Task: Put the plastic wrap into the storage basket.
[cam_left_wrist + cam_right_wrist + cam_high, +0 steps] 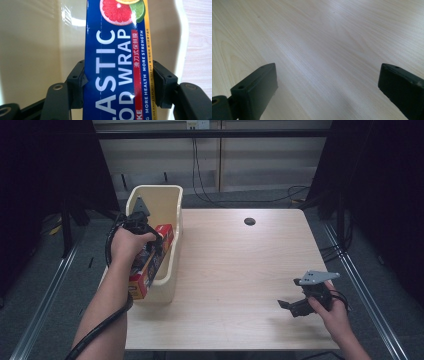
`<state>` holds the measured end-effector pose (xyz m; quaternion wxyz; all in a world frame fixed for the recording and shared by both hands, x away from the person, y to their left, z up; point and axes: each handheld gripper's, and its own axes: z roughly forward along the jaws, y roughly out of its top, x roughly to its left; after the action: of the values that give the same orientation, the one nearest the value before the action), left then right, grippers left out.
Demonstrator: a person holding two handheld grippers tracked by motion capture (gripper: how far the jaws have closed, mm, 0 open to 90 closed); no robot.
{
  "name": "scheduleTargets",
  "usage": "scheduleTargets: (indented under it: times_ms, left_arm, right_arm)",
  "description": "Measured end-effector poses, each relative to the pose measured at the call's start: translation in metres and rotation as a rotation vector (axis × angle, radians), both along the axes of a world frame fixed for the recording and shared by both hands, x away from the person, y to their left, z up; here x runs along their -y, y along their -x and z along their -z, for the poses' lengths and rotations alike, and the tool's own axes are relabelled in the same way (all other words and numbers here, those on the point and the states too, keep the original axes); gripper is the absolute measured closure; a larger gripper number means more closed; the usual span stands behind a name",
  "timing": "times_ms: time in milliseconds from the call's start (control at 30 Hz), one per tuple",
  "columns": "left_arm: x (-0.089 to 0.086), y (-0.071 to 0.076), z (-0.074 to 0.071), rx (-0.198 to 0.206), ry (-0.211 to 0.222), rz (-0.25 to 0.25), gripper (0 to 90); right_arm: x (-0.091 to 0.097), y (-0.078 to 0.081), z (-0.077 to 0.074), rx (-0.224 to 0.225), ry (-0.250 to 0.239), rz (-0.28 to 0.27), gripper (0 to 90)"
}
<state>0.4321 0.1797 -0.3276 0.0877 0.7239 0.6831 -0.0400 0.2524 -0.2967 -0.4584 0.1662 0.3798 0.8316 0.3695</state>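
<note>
A long plastic wrap box (150,265), blue with red and orange ends, lies tilted in the cream plastic bin (170,210) at the table's left edge, its near end sticking out over the bin's front. My left gripper (150,247) is shut on it. In the left gripper view the box (117,65) is clamped between both black pads, the bin's wall (30,45) behind it. My right gripper (290,306) hovers low over the table's near right part, open. The right gripper view has its jaws wide apart over bare wood (324,50).
The light wooden table (240,270) has a dark cable hole (249,221) near its far edge. Cables hang along the back wall, and metal rails run along the floor on both sides.
</note>
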Motion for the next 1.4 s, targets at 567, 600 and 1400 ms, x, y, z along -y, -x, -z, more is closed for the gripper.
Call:
scheduleTargets:
  times_ms: [567,600,1400]
  left_arm:
    - [-0.003,-0.003,0.009,0.003,0.01,-0.007,38.3]
    - [-0.003,-0.003,0.008,0.015,0.012,-0.013,37.8]
    - [0.02,0.016,-0.055,0.184,0.109,0.075,28.5]
  right_arm:
    - [-0.001,0.0,0.001,-0.004,0.009,-0.004,2.2]
    - [-0.001,0.0,0.001,-0.006,0.009,0.0,2.2]
    - [0.0,0.003,-0.003,0.001,0.002,-0.004,2.2]
